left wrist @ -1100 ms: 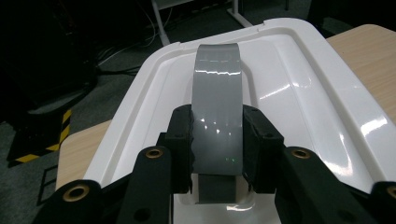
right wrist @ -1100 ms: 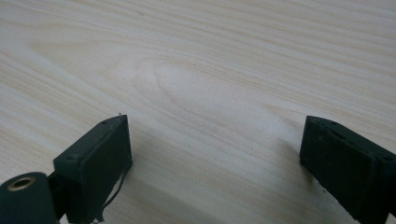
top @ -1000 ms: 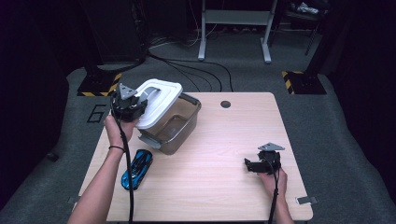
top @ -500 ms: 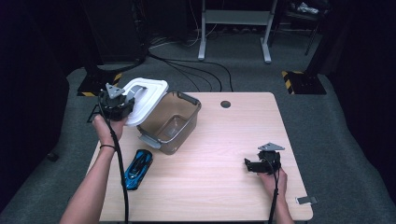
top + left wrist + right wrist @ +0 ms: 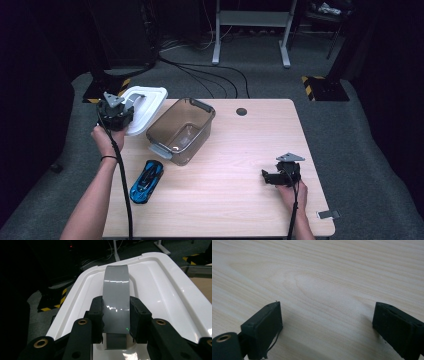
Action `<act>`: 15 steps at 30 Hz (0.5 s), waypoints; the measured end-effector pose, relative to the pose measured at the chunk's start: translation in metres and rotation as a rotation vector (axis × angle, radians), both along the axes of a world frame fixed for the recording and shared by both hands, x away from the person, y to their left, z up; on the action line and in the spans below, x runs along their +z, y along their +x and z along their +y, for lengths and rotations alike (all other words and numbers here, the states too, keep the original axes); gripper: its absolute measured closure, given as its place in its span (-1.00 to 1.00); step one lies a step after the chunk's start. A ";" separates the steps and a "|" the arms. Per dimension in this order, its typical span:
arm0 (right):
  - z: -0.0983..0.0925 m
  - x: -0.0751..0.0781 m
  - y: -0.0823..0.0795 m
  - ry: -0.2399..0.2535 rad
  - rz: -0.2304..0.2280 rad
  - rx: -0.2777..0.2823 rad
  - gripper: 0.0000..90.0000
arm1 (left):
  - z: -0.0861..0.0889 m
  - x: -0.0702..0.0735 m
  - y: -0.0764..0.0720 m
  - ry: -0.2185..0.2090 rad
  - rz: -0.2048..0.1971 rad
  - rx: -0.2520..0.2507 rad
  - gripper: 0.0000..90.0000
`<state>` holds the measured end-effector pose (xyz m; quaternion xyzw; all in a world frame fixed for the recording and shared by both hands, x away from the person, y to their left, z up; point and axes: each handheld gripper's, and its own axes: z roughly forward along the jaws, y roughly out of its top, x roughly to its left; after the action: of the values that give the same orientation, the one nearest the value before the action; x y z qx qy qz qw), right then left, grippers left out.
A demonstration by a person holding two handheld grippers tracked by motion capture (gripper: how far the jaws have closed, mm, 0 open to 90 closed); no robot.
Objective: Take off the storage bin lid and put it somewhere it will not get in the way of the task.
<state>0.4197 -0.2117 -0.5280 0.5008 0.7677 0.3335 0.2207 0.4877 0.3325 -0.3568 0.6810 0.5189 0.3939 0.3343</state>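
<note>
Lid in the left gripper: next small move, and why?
Probably lower the lid onto bare table left of the container and let go. The left gripper is shut on the lid's grey handle, holding it over the table's left edge beside the open container; the blue toy car lies loose nearby, likely what goes in.
</note>
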 end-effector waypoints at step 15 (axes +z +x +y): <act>0.000 0.000 0.000 0.000 0.000 0.000 -0.82 | 0.021 -0.031 0.010 0.021 0.038 0.096 0.50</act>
<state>0.4197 -0.2117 -0.5280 0.5008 0.7676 0.3335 0.2208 0.4972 0.3535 -0.3876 0.6663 0.5532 0.4018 0.2977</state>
